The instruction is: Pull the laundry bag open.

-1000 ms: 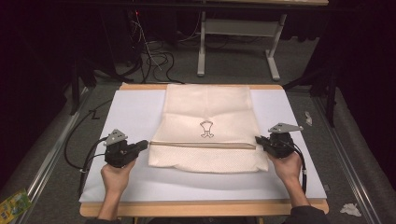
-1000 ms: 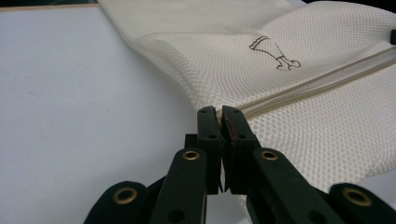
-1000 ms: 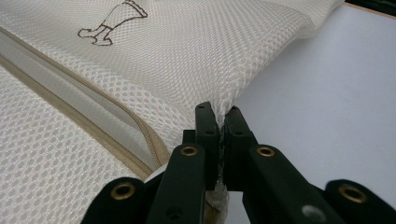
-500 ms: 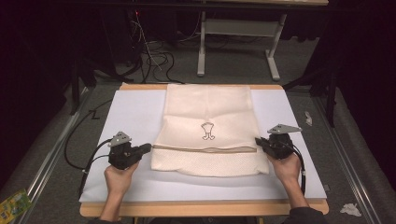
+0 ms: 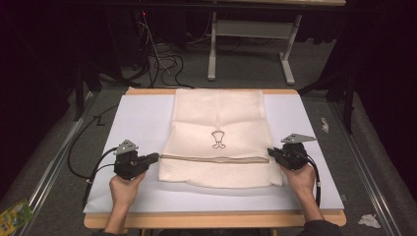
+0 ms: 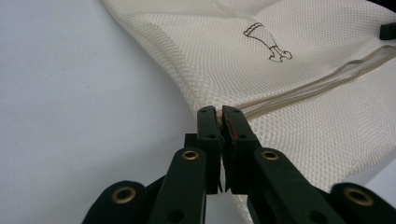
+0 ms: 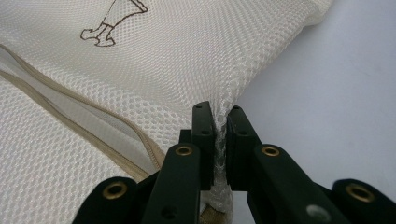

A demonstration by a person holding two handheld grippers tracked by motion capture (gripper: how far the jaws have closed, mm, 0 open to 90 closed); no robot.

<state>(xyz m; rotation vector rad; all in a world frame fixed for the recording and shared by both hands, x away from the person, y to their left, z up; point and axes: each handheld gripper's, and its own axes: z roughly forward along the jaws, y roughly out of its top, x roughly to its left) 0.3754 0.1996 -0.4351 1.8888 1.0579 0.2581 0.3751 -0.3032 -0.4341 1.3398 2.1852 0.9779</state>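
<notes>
High view has a cream mesh bag (image 5: pixel 219 135) lying flat in the middle of the white worktop (image 5: pixel 137 123), its beige zip line running across between the two hands. Left gripper (image 5: pixel 153 158) is clamped on the bag's left edge at the zip line, and the left gripper view shows the jaws nearly together with that edge (image 6: pixel 218 115) pinched between them. Right gripper (image 5: pixel 271 153) pinches the right edge; its jaws have just been opening slightly, yet bunched mesh (image 7: pixel 219 135) sits between them
</notes>
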